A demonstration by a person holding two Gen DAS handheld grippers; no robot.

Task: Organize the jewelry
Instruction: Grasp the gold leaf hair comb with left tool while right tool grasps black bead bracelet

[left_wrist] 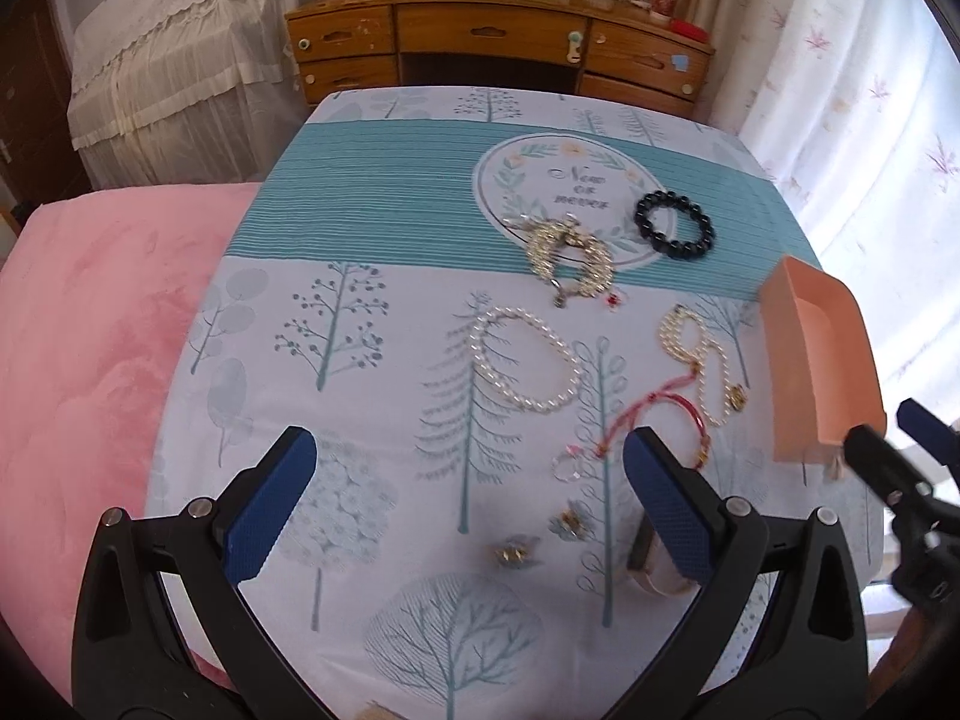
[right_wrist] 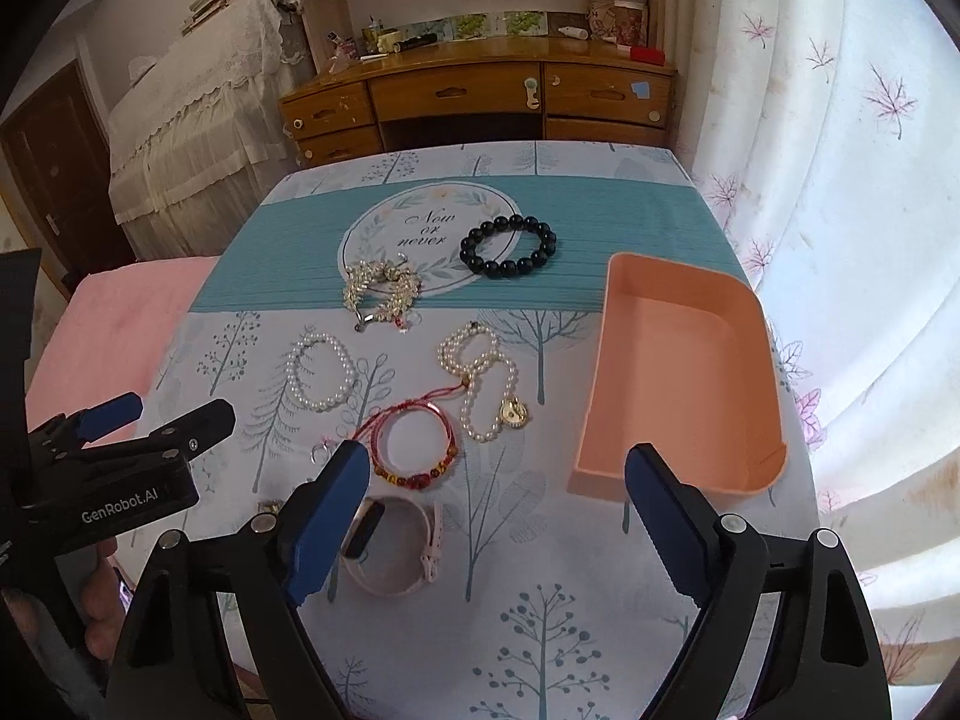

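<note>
Jewelry lies spread on a tree-print tablecloth [right_wrist: 510,540]: a black bead bracelet [right_wrist: 507,245], a crystal piece [right_wrist: 380,291], a pearl bracelet [right_wrist: 320,373], a pearl necklace with a gold pendant [right_wrist: 483,384], a red cord bracelet [right_wrist: 414,450] and a pink watch band [right_wrist: 393,552]. An empty peach tray [right_wrist: 678,384] stands at the right. My right gripper [right_wrist: 497,486] is open above the table's near part, between the watch band and the tray. My left gripper [left_wrist: 468,468] is open over the table's near left, above two small earrings [left_wrist: 540,537].
A wooden desk [right_wrist: 474,99] with clutter stands behind the table. A pink bedspread [left_wrist: 90,360] lies to the left, white curtains [right_wrist: 840,210] to the right. A lace-covered cabinet [right_wrist: 198,120] stands at the back left.
</note>
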